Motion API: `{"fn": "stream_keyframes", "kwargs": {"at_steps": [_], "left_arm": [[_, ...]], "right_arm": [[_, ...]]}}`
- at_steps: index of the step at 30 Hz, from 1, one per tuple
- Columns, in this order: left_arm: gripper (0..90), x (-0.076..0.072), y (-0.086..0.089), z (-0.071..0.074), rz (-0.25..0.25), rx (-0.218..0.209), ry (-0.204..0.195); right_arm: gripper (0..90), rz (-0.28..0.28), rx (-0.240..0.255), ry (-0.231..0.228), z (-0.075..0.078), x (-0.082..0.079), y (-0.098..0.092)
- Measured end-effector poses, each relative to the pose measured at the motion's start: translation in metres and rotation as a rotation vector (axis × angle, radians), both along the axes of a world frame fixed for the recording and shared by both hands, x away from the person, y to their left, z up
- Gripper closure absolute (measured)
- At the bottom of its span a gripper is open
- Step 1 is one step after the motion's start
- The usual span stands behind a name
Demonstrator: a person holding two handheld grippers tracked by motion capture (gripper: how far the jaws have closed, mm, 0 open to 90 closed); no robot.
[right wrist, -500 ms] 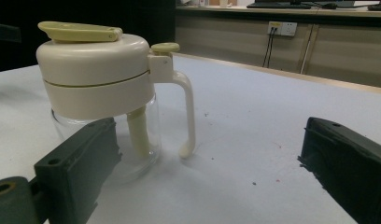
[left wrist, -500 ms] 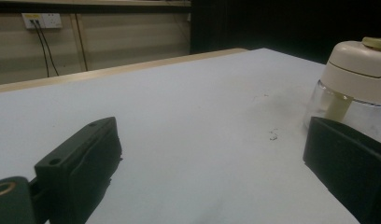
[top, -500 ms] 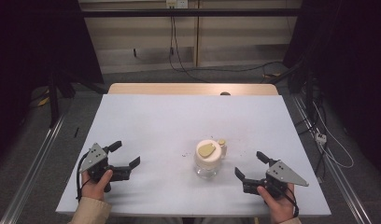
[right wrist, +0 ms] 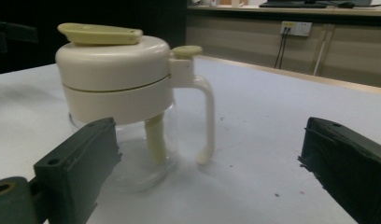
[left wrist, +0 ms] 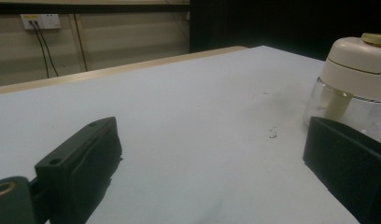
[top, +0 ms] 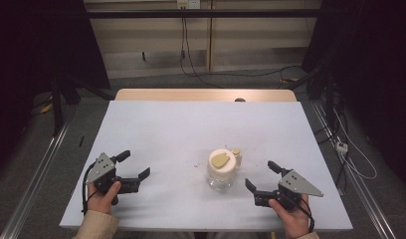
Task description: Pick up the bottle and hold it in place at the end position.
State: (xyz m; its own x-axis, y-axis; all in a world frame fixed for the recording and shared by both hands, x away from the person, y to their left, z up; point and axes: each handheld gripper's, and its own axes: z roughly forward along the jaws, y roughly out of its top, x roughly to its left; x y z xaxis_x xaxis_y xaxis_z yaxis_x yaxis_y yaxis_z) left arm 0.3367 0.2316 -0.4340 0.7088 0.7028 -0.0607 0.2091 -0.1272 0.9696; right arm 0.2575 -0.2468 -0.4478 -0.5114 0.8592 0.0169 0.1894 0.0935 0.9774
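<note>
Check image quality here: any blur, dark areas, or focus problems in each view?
High view: table evenly lit, surroundings dark. Left gripper view: near jaws soft, jar cut off at the edge. Right gripper view: jar fairly sharp, jaws blurred, background dim.

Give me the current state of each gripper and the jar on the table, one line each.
left gripper: open, empty, held low at the table's left side.
right gripper: open, empty, jaws pointing toward the jar.
jar: upright on the table, apart from both grippers, looks empty.
lid: seated on the jar, closed.
handle: on the jar's far side, ungripped.
</note>
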Motion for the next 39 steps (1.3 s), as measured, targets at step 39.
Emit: {"fn": "stream_keyframes", "kwargs": {"at_steps": [39], "left_arm": [[4.1,-0.001,-0.003,-0.001,-0.013,0.037,-0.008]], "right_arm": [[5.6,0.117,0.009,0.057,-0.003,0.02,0.061]]}}
